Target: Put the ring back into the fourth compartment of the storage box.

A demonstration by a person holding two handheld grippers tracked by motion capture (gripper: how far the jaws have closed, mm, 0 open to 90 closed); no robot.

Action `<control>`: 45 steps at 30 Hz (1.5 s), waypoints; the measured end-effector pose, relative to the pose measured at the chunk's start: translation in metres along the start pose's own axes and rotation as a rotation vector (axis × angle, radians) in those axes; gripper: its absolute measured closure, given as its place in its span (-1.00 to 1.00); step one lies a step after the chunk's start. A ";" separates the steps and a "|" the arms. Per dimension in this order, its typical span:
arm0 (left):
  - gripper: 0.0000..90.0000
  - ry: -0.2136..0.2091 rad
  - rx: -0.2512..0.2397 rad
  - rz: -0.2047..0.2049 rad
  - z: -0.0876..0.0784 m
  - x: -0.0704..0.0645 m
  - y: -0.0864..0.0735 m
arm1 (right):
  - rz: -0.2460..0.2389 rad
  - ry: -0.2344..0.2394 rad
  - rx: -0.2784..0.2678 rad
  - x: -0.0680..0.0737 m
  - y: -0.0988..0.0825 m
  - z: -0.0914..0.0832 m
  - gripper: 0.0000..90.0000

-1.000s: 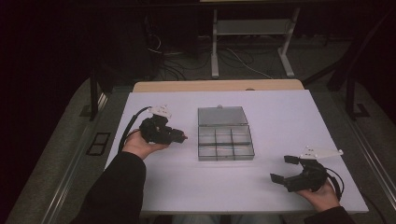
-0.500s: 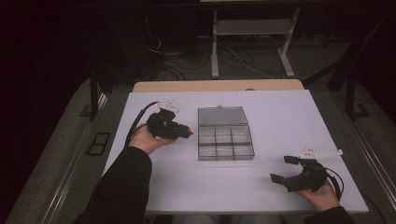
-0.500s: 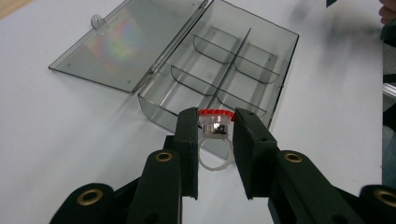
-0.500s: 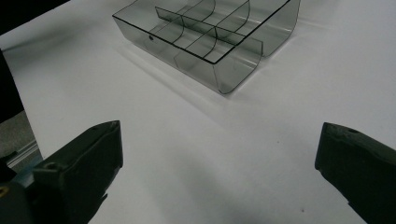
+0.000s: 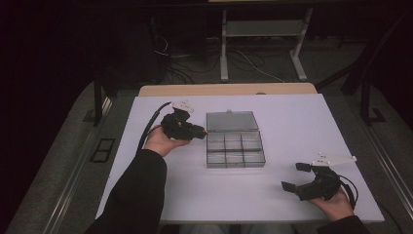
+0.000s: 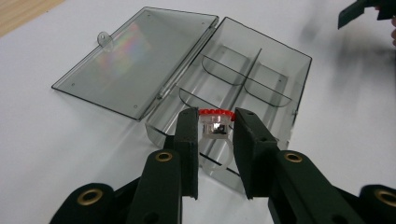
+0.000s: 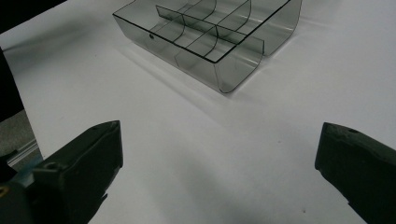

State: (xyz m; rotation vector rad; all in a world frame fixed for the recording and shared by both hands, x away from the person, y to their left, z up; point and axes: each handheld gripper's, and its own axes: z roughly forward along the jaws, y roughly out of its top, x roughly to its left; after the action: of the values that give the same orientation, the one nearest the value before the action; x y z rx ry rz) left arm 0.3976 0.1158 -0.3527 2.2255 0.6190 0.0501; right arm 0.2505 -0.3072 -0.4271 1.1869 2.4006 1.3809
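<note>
left gripper (image 6: 215, 128) pinches a small clear piece with a red top (image 6: 215, 122), held just over the near left edge of the clear box (image 5: 235, 146). box sits mid-table, lid (image 6: 135, 58) flat open. right gripper (image 5: 298, 176) near the table's (image 5: 292, 117) front right, well apart from box, jaws spread wide.

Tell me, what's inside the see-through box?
The clear box is open, and the compartments in view look empty, just dividers. The left claw holds a small red-topped piece above the near end, hiding part of that compartment.
</note>
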 end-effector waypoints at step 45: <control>0.57 -0.002 -0.007 -0.084 0.065 0.008 -0.013 | -0.002 -0.002 0.019 0.001 -0.001 0.002 -0.99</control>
State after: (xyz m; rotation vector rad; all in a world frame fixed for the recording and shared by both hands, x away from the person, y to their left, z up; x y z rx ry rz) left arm 0.4139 0.0812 -0.4071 2.1901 0.7092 0.0071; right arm 0.2505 -0.3051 -0.4288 1.1899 2.4179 1.3586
